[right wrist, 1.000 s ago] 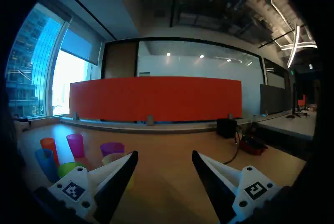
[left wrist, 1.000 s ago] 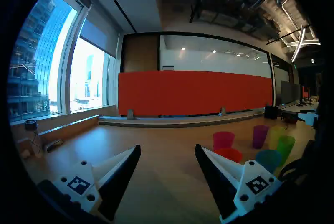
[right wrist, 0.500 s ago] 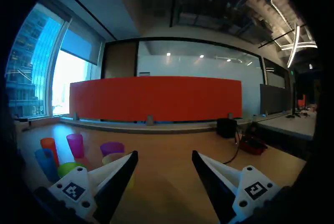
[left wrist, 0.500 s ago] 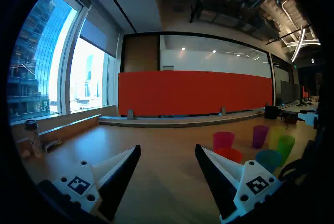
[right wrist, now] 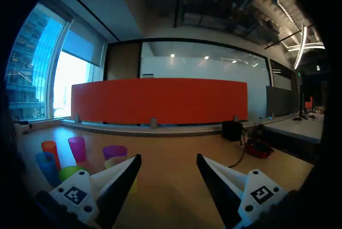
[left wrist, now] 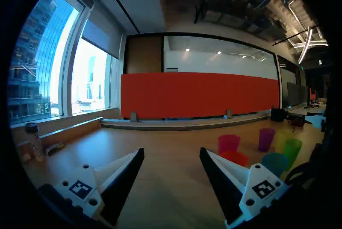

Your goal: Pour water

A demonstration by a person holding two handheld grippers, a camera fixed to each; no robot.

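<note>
Nothing moves since earlier frames | left gripper [left wrist: 171,149]: fingers spread, empty | right gripper [right wrist: 168,155]: fingers spread, empty | cups [left wrist: 228,142] stand upright on table [left wrist: 171,186], lower right of left gripper view, lower left of right gripper view: they lie between your grippers, neither clearly nearer.

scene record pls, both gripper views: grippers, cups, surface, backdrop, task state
left gripper: open, empty
right gripper: open, empty
cups: six coloured plastic cups in a cluster, right of the left gripper and left of the right gripper
table: wood, cups standing on it
backdrop: red partition across the far edge, windows to the left
task state: no cup gripped yet
</note>
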